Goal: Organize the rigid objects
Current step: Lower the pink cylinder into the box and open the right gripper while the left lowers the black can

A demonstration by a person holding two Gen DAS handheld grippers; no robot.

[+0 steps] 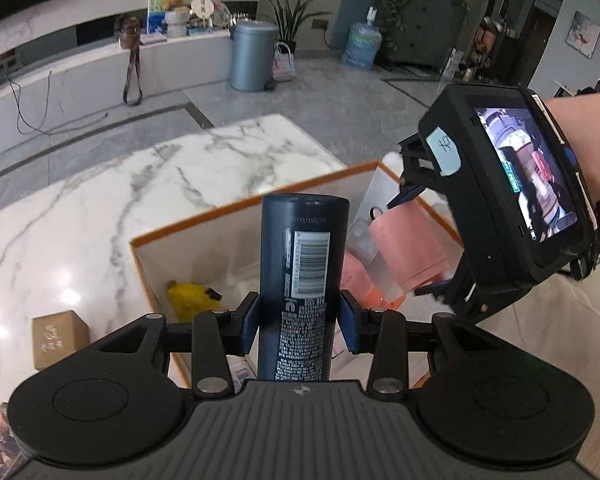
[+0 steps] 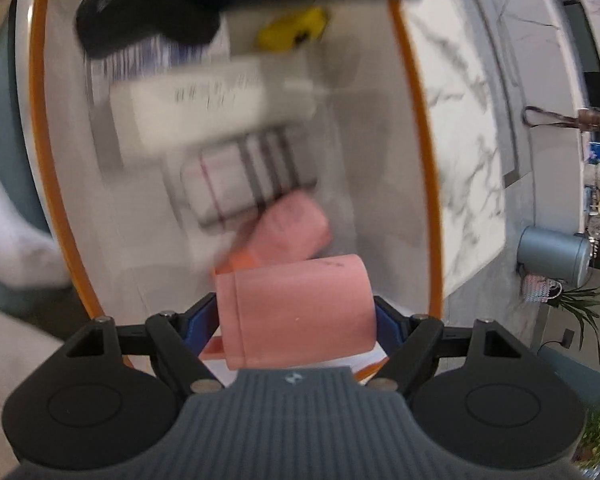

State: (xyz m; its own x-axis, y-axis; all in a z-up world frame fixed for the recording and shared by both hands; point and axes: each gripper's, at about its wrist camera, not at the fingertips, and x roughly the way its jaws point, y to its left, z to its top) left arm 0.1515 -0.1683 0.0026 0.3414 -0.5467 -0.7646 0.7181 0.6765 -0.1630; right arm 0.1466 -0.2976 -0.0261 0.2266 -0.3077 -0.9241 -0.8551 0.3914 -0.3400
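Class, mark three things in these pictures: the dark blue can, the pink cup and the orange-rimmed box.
dark blue can (image 1: pixel 304 280), left wrist view, on its barcode label.
pink cup (image 2: pixel 300 308), right wrist view, on its side wall.
orange-rimmed box (image 1: pixel 204 216), left wrist view, on its far rim.

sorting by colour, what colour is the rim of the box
Orange, on the box rim; the right wrist view shows it best.
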